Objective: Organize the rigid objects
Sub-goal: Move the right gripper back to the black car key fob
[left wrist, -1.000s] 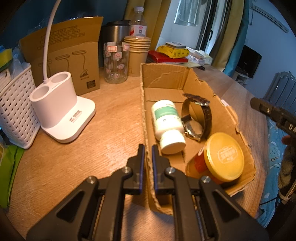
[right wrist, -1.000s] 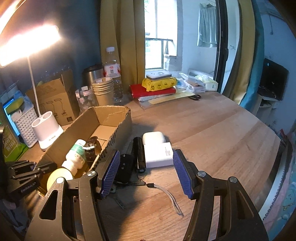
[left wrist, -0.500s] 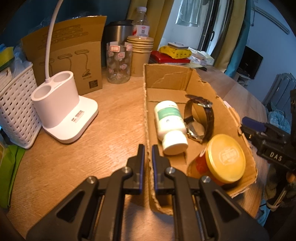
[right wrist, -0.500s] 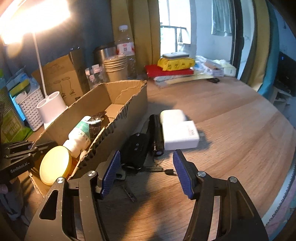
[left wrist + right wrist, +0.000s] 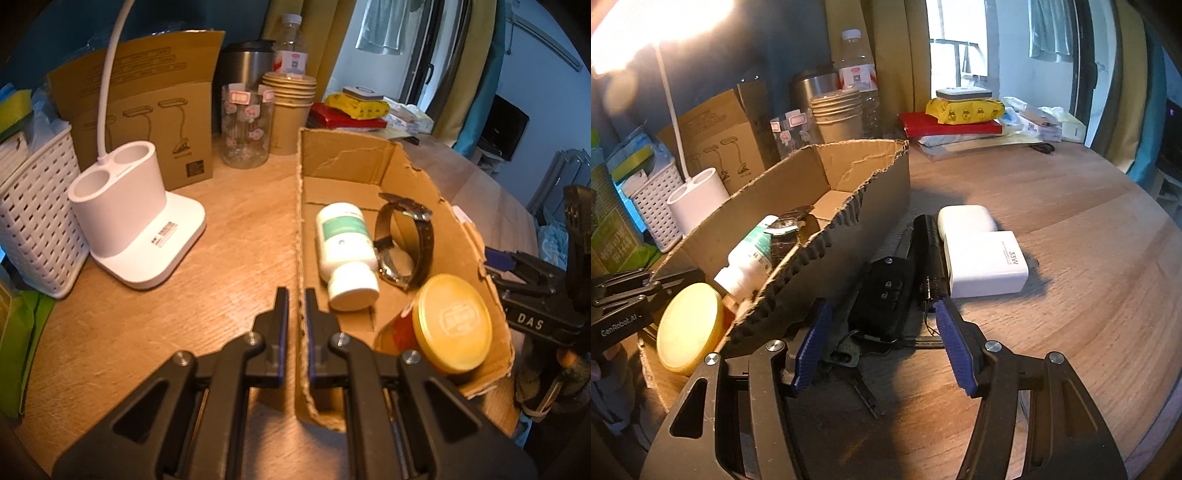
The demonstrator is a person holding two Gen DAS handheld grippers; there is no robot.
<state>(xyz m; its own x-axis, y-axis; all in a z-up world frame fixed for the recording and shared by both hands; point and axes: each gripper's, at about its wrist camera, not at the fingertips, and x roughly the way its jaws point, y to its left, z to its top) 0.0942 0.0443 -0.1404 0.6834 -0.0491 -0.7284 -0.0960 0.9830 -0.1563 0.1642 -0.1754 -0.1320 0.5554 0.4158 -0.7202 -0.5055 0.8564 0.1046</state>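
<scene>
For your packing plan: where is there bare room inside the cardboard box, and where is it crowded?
Free: the far end of the cardboard box, between its back wall and the white bottle and watch. Crowded: the near end, where the bottle's cap, the watch and the yellow-lidded jar sit close together.

Open wood surface (image 5: 1071, 206) to the right of the white charger (image 5: 986, 264). Car key (image 5: 886, 299) and black flashlight (image 5: 929, 258) lie packed between the charger and the cardboard box wall (image 5: 849, 236). Inside the box, pill bottle (image 5: 343, 243), wristwatch (image 5: 404, 240) and yellow-lidded jar (image 5: 452, 328) crowd the near end; far end bare.
</scene>
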